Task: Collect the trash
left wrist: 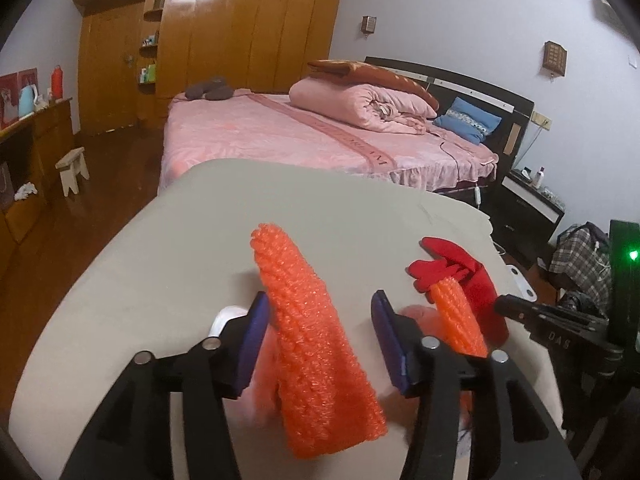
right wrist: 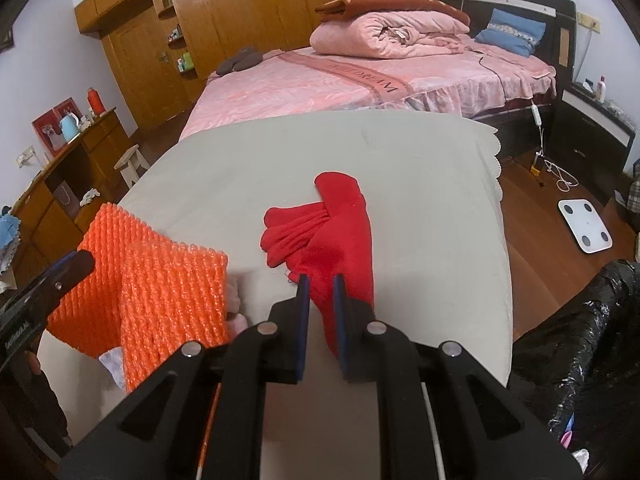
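An orange foam net sleeve stands up between the wide-open fingers of my left gripper, over the beige-covered table. It touches neither pad. A second orange net piece lies to its right against a red glove. In the right wrist view my right gripper is shut on the near end of the red glove. The orange net is at its left, with the left gripper's fingertip beside it.
A black trash bag hangs at the table's right side. A pink bed stands behind the table, a wooden wardrobe beyond it. A white scale lies on the wooden floor. Pale pink scraps lie under the net.
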A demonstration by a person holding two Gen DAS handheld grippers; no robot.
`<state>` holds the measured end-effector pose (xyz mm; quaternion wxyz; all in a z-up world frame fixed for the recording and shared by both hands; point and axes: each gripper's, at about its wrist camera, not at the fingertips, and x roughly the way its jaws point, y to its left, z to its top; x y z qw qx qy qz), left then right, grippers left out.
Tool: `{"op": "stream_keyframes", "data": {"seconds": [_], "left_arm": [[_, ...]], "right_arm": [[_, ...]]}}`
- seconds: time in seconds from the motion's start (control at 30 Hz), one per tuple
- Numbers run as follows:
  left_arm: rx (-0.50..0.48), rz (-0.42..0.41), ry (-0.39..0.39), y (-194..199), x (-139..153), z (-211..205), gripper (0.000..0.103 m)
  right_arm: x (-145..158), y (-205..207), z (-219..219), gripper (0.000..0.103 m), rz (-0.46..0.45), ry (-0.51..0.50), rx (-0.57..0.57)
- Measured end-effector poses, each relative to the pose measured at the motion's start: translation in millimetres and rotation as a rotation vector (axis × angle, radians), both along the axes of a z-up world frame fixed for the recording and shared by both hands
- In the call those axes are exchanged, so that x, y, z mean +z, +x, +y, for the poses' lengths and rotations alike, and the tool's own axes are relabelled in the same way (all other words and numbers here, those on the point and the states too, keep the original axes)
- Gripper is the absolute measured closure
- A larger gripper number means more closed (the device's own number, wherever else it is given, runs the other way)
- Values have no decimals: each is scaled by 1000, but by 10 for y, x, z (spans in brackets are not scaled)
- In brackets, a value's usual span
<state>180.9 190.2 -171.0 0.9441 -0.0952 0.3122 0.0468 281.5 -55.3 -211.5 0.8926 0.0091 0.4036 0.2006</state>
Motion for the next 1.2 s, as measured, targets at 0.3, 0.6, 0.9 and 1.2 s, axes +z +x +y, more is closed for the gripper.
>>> {"op": "stream_keyframes", "data": {"seconds": [0.3, 0.6, 0.9, 1.2], "left_arm": [[23, 30, 10, -198, -87, -43, 85], [-4, -12, 16, -215, 30, -156, 97], [-13, 2, 27, -167, -10, -225, 97], [-15, 56, 5, -5, -190, -163, 77]], "right_arm": [[16, -115, 4, 91, 5, 9, 12], [158, -164, -1, 100, -12, 35, 34], [181, -166, -31, 99, -18, 30, 20], [-37, 22, 5, 72, 10, 6, 4]]}}
